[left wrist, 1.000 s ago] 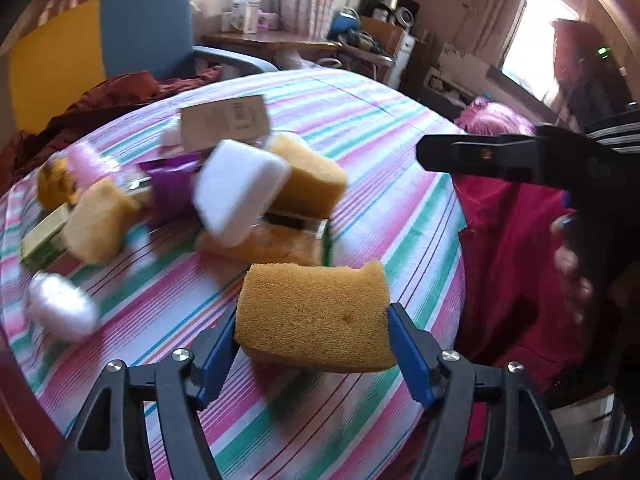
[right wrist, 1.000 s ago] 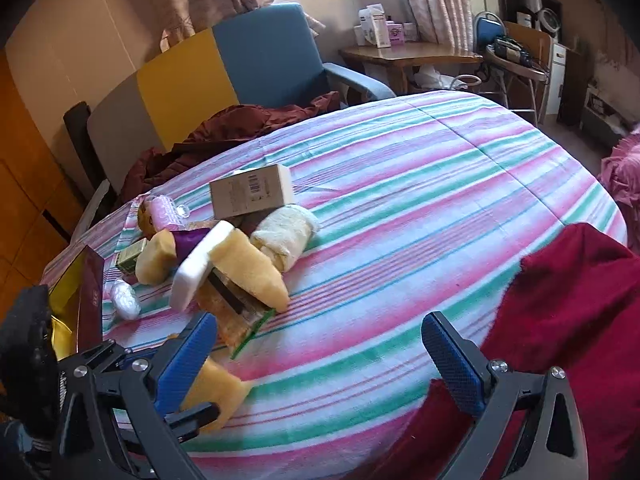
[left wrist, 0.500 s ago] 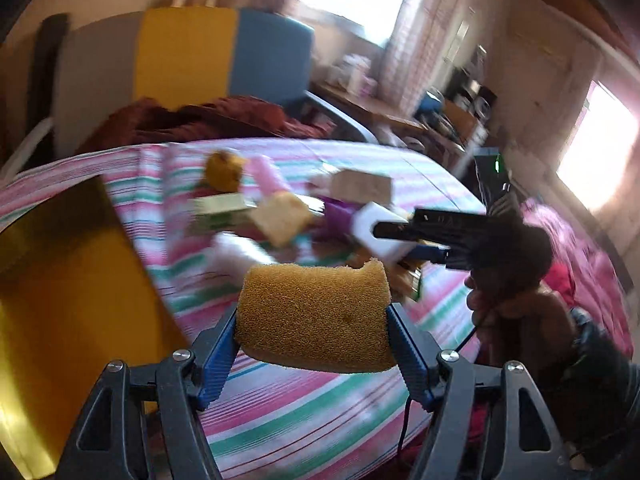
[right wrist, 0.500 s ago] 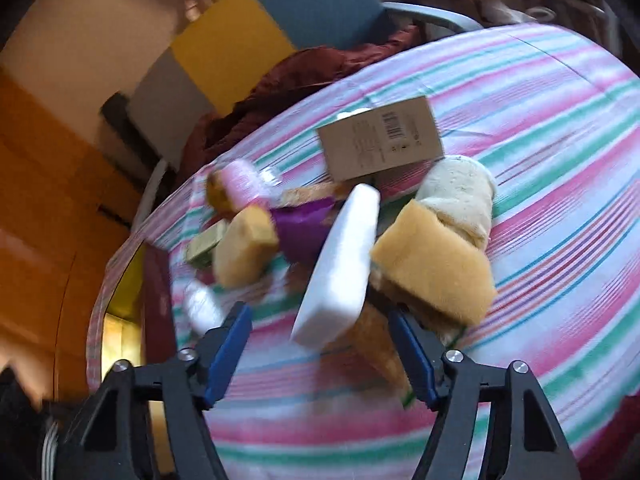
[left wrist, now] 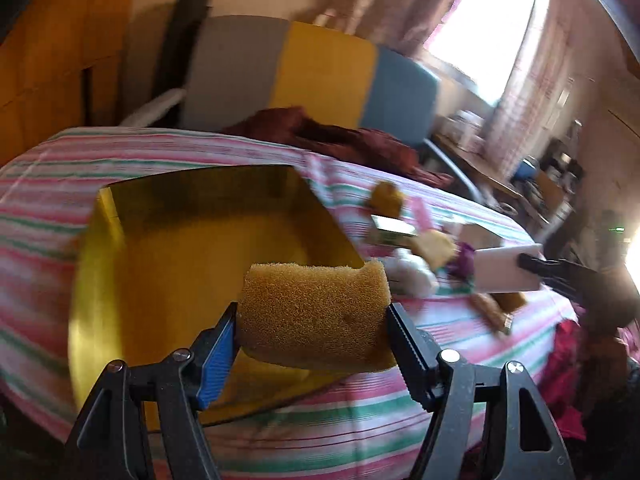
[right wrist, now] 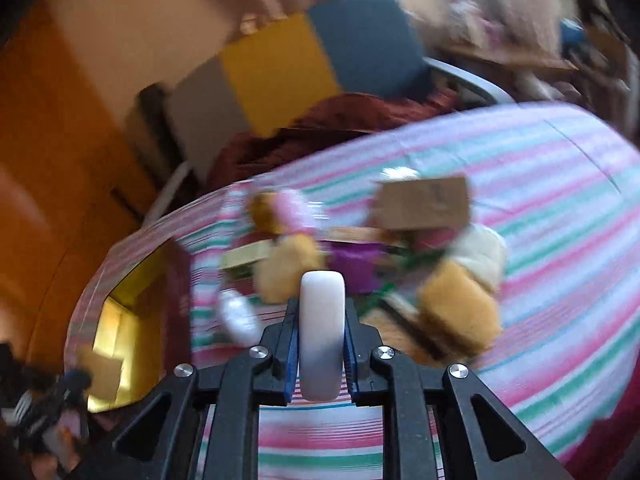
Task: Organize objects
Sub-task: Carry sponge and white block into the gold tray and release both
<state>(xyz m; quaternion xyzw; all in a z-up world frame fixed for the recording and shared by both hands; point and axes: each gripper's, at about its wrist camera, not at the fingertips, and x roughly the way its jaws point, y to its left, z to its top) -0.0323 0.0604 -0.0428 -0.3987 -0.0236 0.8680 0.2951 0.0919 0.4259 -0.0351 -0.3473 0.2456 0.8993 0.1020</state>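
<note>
The left gripper [left wrist: 312, 336] clamps the yellow sponge [left wrist: 316, 316] across its short ends, carried over the open gold box [left wrist: 160, 264] on the striped worktop [left wrist: 360, 420], probably so it can drop straight in. The right gripper [right wrist: 322, 344] has just closed on the white sponge block [right wrist: 322, 320], gripped edge-on by its thin sides, above the remaining pile [right wrist: 400, 256].

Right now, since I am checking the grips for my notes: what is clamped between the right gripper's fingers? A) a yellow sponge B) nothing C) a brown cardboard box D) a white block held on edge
D: in the right wrist view the right gripper has both blue pads pressed on a white block, seen edge-on, while the brown cardboard box lies on the striped cloth.
</note>
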